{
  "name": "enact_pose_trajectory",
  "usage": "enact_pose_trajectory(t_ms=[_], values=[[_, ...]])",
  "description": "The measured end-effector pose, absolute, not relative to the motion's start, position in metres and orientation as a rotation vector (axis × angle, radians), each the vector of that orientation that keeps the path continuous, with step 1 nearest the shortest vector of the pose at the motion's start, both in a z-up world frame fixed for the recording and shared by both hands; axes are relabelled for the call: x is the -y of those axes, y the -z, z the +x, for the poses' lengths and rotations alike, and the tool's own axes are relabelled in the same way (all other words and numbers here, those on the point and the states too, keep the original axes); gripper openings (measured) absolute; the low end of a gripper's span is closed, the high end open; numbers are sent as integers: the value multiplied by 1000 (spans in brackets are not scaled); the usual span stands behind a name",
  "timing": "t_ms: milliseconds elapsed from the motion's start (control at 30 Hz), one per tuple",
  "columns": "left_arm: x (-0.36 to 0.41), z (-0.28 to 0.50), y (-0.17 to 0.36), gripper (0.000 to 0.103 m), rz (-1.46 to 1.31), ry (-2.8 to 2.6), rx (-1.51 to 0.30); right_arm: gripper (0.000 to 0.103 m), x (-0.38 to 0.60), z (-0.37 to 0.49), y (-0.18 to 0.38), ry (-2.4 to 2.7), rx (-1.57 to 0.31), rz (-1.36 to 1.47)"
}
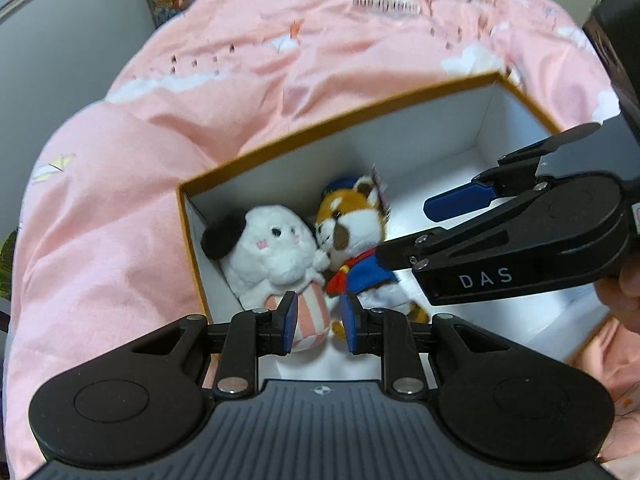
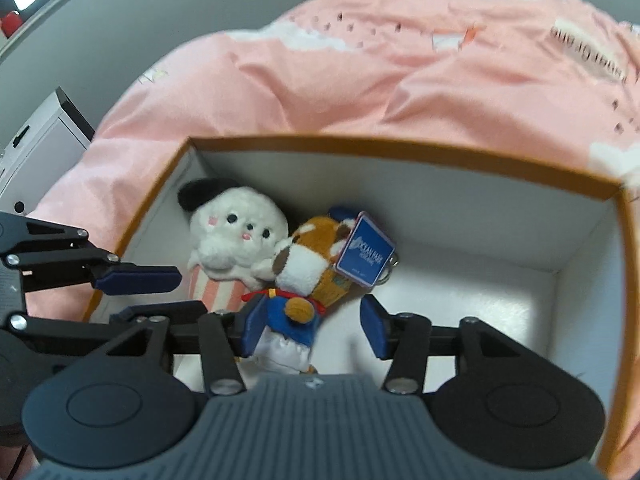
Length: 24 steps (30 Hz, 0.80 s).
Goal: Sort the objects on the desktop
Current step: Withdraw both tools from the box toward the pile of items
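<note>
Inside box (image 2: 400,148): white plush (image 2: 236,236), fox plush (image 2: 308,264) touching.

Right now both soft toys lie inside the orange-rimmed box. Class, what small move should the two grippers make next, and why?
Probably lift both grippers straight up out of the orange-rimmed white box. The white plush dog and the brown plush red panda in blue clothes already lie side by side on its floor. The right gripper has open jaws straddling the panda without pressing it, and the left gripper holds nothing.

Pink cloud-print blanket (image 1: 120,220) – orange-rimmed white box (image 1: 360,116) – blue-padded tongs (image 1: 318,322)
</note>
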<state>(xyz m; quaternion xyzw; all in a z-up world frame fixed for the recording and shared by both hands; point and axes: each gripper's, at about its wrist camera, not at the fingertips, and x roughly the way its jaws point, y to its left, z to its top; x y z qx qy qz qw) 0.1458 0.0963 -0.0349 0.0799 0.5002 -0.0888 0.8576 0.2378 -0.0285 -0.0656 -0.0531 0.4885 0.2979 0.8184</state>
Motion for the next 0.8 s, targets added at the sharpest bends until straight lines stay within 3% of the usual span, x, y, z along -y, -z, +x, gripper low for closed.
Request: enact_pose_trajectory(t_ms=[400,667,733,767,800], values=[[-74,73,-20,28,153,214,-868,62,75,160,14,-684,-793,-41],[-70,48,-18,28,175,219,-977,62,103,88,8,-630,-703,50],[-67,43,-17,33,189,207,-1017,62,106,73,13,-629,-706,66],[-66,39,-17,39,204,201,-1031,62,106,68,15,-630,-716,72],[-65,36,-17,52,219,192,-1045,62,106,62,18,-637,-724,75]])
